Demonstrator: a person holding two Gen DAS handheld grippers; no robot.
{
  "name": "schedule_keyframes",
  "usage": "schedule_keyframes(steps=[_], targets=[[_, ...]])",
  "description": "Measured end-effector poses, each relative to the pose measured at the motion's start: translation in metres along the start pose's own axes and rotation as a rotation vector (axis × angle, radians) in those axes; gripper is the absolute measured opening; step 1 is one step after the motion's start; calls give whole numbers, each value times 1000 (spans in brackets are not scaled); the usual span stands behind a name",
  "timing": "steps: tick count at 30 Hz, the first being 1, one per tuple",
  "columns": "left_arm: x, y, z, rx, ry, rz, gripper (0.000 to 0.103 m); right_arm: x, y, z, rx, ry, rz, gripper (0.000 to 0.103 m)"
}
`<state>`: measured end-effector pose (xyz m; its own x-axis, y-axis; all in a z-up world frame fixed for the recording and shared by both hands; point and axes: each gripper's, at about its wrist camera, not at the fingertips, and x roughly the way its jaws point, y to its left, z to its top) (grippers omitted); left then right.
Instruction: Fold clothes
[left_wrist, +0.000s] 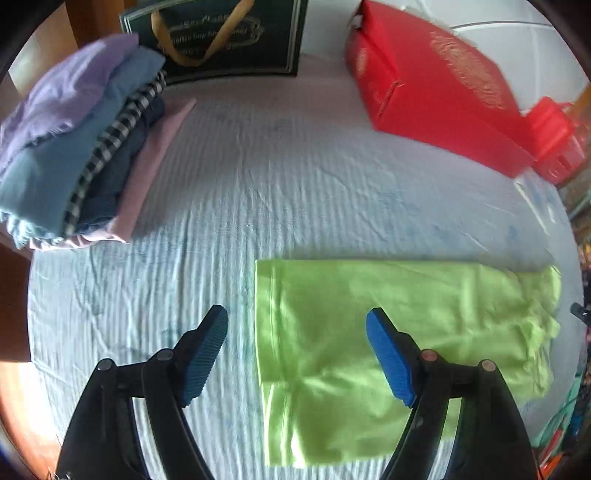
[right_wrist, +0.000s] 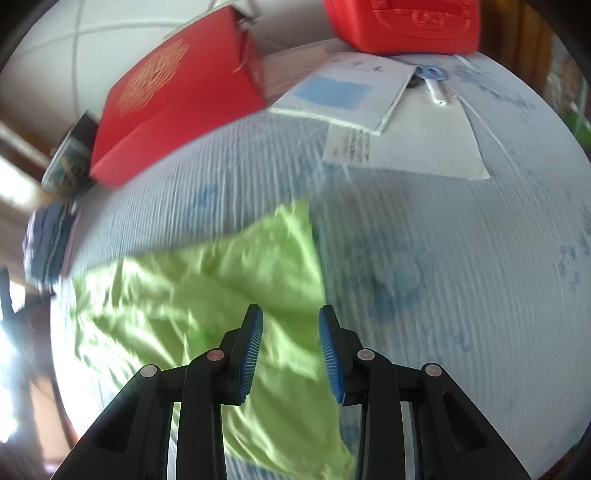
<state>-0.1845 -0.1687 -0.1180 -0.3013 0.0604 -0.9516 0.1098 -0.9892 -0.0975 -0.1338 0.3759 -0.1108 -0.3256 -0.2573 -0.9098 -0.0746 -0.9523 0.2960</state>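
Across the pale ribbed bedsheet (left_wrist: 295, 184), a lime-green garment (left_wrist: 388, 332) lies flat at the near side, folded into a rough rectangle with a straight left edge and a crumpled, ragged right end; its long axis runs left to right. At far left sits a stack of folded clothes (left_wrist: 74, 147), at far right a red box (left_wrist: 436, 92). The left gripper (left_wrist: 297, 321) hovers spread wide over the garment's left edge. The right gripper (right_wrist: 291, 314) is parted, fingers empty, above the garment's right end.
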Motion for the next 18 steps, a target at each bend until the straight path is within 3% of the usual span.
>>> schedule_keyframes(steps=[3, 5, 6, 7, 9, 10, 12, 15, 16, 18], targets=[[20, -5, -1, -7, 25, 10, 77, 10, -1, 16, 32, -12, -51, 42], [32, -8, -3, -9, 37, 14, 77, 21, -2, 30, 43, -10, -78, 65], [37, -10, -4, -10, 41, 16, 77, 27, -1, 36, 44, -5, -84, 65], [35, -9, -6, -10, 38, 19, 76, 33, 0, 39, 32, 10, -71, 63], [30, -8, -10, -11, 32, 23, 68, 47, 4, 45, -1, 39, -78, 10], [28, -7, -13, -12, 29, 26, 70, 52, 0, 50, 5, 33, -136, 5], [24, -6, -17, -13, 22, 31, 70, 57, -9, 56, 25, 16, -236, 5], [18, -4, -23, -15, 13, 38, 70, 36, -26, 51, 117, -44, -237, 19], [16, -4, -25, -15, 10, 40, 72, 27, -30, 46, 139, -60, -224, 29], [11, -3, -30, -15, 2, 43, 80, 3, -27, 24, 134, -74, -136, 33]])
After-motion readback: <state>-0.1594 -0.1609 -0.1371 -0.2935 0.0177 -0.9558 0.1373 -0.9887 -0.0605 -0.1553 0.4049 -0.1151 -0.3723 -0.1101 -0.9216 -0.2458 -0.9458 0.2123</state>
